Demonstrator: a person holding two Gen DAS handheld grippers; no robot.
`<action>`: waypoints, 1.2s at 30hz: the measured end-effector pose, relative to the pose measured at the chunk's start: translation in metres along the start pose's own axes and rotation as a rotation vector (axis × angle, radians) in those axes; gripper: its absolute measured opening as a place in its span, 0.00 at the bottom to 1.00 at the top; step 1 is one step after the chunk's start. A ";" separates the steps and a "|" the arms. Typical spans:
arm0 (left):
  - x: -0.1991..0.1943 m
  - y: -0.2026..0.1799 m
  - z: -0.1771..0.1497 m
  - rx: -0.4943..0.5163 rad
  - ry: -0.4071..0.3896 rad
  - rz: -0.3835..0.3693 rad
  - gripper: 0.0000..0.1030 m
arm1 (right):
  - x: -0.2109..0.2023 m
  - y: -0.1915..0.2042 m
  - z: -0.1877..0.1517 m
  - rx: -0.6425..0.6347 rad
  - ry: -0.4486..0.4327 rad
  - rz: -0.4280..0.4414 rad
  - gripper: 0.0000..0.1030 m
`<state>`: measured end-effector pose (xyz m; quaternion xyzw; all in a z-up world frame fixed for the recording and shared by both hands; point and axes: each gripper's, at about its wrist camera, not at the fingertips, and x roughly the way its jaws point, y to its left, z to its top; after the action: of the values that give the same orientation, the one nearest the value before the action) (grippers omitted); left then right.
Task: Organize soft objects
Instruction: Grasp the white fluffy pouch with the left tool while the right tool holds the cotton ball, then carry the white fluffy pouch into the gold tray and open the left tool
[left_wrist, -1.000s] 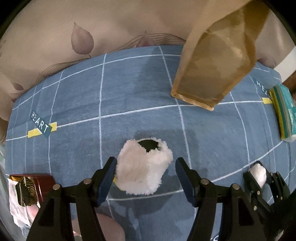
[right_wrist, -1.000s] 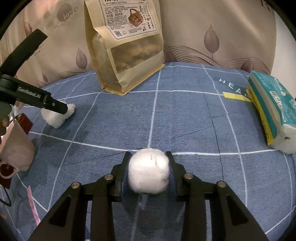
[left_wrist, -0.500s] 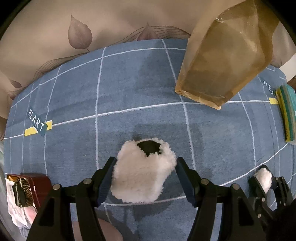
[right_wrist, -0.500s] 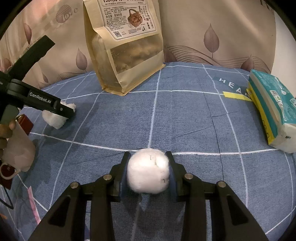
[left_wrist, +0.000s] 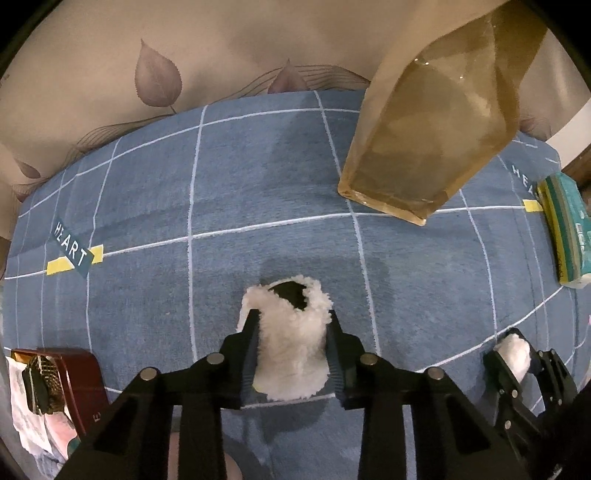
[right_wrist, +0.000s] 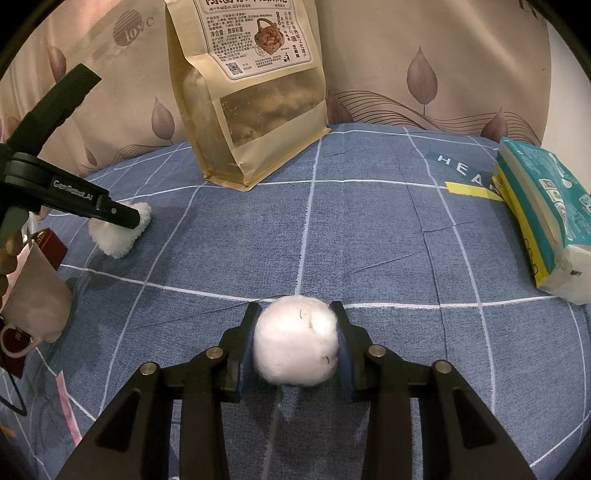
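A white fluffy fleece piece with a dark opening (left_wrist: 290, 347) lies on the blue checked cloth (left_wrist: 221, 206). My left gripper (left_wrist: 291, 343) is shut on it, the fingers pressing its sides. In the right wrist view the same piece (right_wrist: 118, 232) sits at the left under the left gripper (right_wrist: 125, 218). My right gripper (right_wrist: 295, 339) is shut on a white cotton ball (right_wrist: 295, 345), held just above the cloth. That ball also shows in the left wrist view (left_wrist: 513, 352) at the lower right.
A tall tan snack pouch (right_wrist: 251, 92) stands at the back of the cloth. A teal and yellow tissue pack (right_wrist: 539, 218) lies at the right edge. A dark red box (left_wrist: 74, 384) and a white cup (right_wrist: 37, 299) sit at the left.
My left gripper has closed on the fluffy piece, which was lying loose between open fingers before. My right gripper keeps hold of the cotton ball and has barely moved.
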<state>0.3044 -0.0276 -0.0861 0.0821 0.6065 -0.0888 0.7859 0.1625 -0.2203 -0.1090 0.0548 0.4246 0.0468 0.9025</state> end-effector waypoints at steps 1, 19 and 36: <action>-0.001 0.000 -0.001 0.000 0.000 -0.002 0.30 | 0.000 0.000 0.000 0.001 0.000 0.000 0.34; -0.050 -0.004 -0.020 -0.005 -0.057 -0.059 0.30 | 0.000 -0.001 0.000 0.001 -0.001 0.000 0.34; -0.117 0.018 -0.053 -0.024 -0.130 -0.032 0.30 | 0.001 0.004 -0.002 -0.015 0.000 -0.012 0.36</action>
<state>0.2300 0.0074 0.0140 0.0572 0.5563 -0.0994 0.8230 0.1615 -0.2162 -0.1099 0.0453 0.4248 0.0446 0.9031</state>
